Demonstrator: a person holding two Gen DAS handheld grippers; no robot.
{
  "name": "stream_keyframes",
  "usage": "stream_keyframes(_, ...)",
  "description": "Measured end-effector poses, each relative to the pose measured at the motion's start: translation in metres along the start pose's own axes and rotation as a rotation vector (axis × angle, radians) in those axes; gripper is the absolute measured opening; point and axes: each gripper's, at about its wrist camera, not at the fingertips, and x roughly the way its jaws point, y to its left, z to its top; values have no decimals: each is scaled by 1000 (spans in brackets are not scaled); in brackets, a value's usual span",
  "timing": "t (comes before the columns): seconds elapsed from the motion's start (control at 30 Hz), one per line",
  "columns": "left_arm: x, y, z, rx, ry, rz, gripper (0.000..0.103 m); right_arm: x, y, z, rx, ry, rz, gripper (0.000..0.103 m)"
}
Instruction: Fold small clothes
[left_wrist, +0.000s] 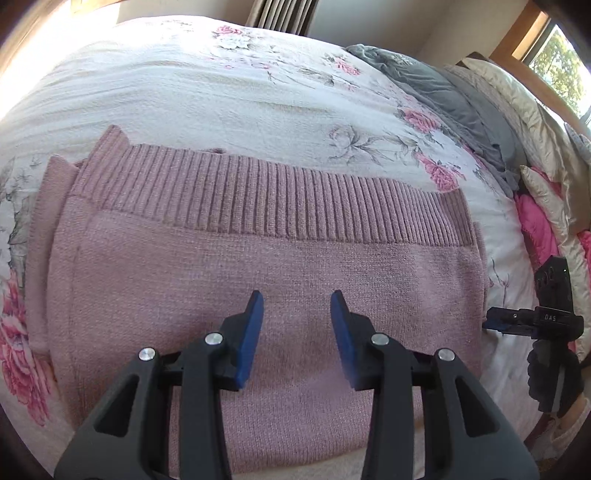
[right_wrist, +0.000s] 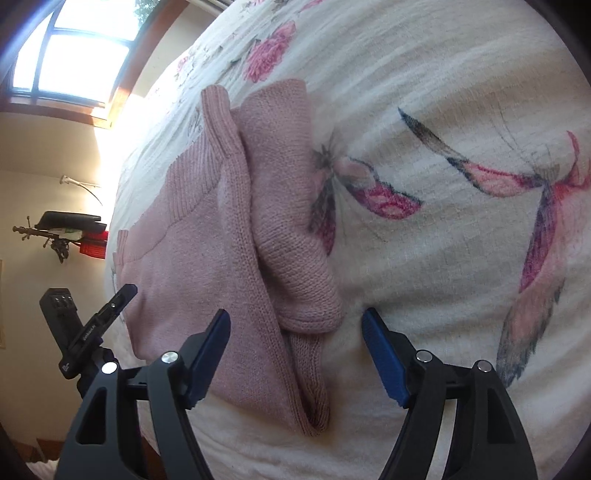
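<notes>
The pink sweater (left_wrist: 258, 266) is spread flat on the floral bedspread (left_wrist: 221, 103). Left gripper (left_wrist: 297, 306) and right gripper (right_wrist: 295, 321) are held apart, empty. The loose sleeve (right_wrist: 291, 206) is best pinched near its cuff and laid inward.

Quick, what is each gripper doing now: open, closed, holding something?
Left gripper: open, holding nothing, over the pink sweater.
Right gripper: open, holding nothing.
</notes>
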Motion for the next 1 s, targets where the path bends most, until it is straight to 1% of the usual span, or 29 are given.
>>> stream_keyframes(0.1, 18, -4, -1, 5, 36, 1, 37, 4, -3, 6, 9, -11, 35, 77)
stream_keyframes(0.17, 26, 0, -2, -3, 58, 3, 37, 6, -1, 11, -9, -18, 59, 77)
stream_keyframes(0.33, 33, 9, -3, -32, 64, -24, 37, 21, 7, 19, -51, -9, 61, 73)
stream_keyframes(0.4, 34, 12, -2, -49, 68, -35, 37, 25, 9, 23, -56, -9, 57, 68)
stream_keyframes(0.43, 34, 13, -2, -51, 68, -37, 37, 26, 9, 24, -60, -8, 47, 61)
stream_keyframes(0.47, 35, 13, -3, -49, 67, -36, 37, 26, 9, 24, -67, -7, 31, 51)
stream_keyframes(0.5, 35, 13, -3, -44, 66, -34, 37, 28, 10, 27, -74, -5, 13, 46)
stream_keyframes(0.53, 36, 13, -4, -38, 64, -32, 37, 27, 8, 27, -78, -3, 7, 38)
stream_keyframes(0.57, 36, 12, -4, -35, 63, -30, 37, 28, 6, 28, -72, 4, 26, 29)
stream_keyframes(0.6, 37, 12, -5, -33, 62, -29, 37, 29, 4, 27, -61, 8, 38, 28)
stream_keyframes(0.77, 39, 13, -3, -42, 67, -33, 37, 31, 8, 23, -84, -3, -7, 25)
stream_keyframes(1.0, 41, 14, -5, -36, 60, -38, 37, 31, 4, 22, -61, -8, 4, 25)
